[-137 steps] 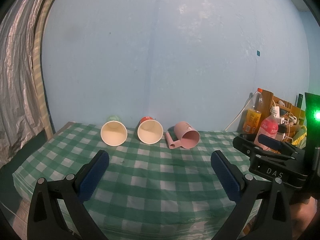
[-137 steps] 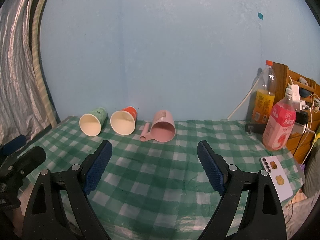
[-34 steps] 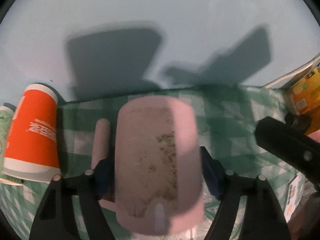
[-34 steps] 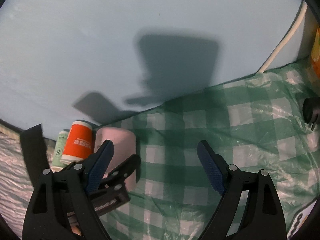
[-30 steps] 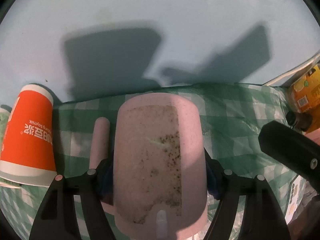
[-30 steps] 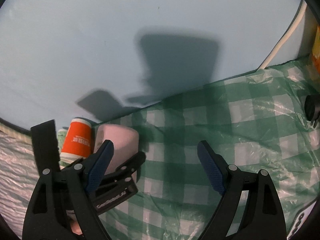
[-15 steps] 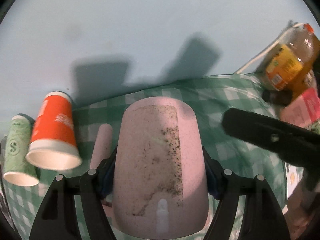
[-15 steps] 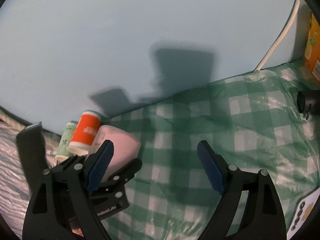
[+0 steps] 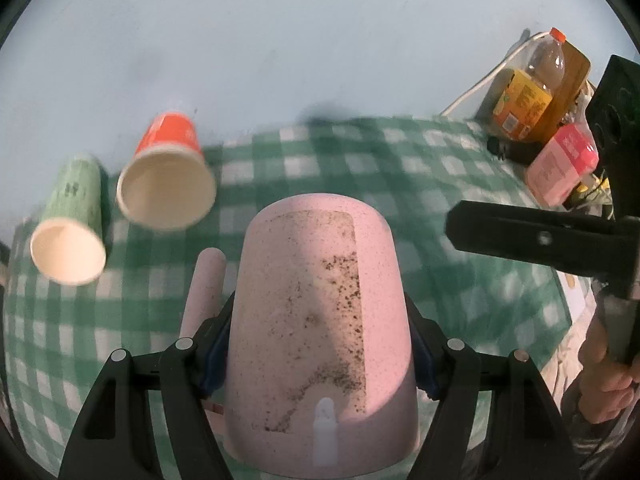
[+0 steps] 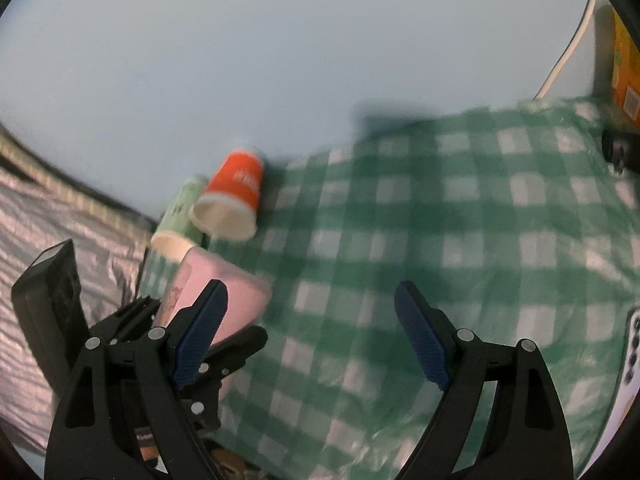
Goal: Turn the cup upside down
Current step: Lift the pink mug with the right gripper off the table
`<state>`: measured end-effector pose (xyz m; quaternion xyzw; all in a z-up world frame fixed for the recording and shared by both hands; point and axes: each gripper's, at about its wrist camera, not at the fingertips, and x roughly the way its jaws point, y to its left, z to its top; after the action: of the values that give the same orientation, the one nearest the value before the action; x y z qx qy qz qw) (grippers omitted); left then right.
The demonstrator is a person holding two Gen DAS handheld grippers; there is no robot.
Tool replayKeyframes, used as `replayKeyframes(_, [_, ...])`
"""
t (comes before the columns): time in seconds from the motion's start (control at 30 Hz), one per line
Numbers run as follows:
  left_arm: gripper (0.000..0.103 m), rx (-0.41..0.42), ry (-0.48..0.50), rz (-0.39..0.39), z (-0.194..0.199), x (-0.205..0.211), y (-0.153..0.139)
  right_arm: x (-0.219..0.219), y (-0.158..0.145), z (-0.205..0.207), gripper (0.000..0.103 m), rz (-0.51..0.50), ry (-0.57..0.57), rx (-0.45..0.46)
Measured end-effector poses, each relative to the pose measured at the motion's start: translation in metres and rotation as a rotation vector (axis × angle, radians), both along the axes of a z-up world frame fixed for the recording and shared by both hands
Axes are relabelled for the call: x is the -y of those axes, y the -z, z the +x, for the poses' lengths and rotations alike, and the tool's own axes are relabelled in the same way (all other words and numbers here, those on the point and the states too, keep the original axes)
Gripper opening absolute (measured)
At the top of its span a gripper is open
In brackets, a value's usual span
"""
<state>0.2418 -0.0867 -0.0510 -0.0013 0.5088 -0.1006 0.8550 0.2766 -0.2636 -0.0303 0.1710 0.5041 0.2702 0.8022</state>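
My left gripper (image 9: 318, 344) is shut on the pink cup (image 9: 316, 320), its jaws clamping the cup's sides. The cup fills the lower middle of the left wrist view, base pointing away, its handle (image 9: 202, 292) on the left. It is held above the green checked tablecloth (image 9: 400, 168). In the right wrist view the pink cup (image 10: 216, 300) shows at lower left, held by the left gripper. My right gripper (image 10: 310, 336) is open and empty over the cloth (image 10: 440, 240).
An orange paper cup (image 9: 168, 172) and a green paper cup (image 9: 70, 220) lie on their sides at the back left, also seen in the right wrist view (image 10: 232, 200). Bottles (image 9: 528, 92) stand at the far right near a wall.
My left gripper has lifted the pink cup and pulled back from the wall. The paper cups now look farther away. The right gripper has drawn back too, still open.
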Motion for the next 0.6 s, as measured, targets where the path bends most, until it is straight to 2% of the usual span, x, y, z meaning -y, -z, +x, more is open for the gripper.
replayKeyframes(0.2, [0.074, -0.024, -0.019, 0.008, -0.021, -0.011, 0.019, -0.012, 0.014, -0.025, 0.086, -0.007, -0.045, -0.026])
replayKeyframes(0.6, [0.075, -0.044, -0.02, 0.016, -0.029, -0.007, 0.04, -0.02, 0.038, -0.028, 0.086, -0.029, -0.067, -0.077])
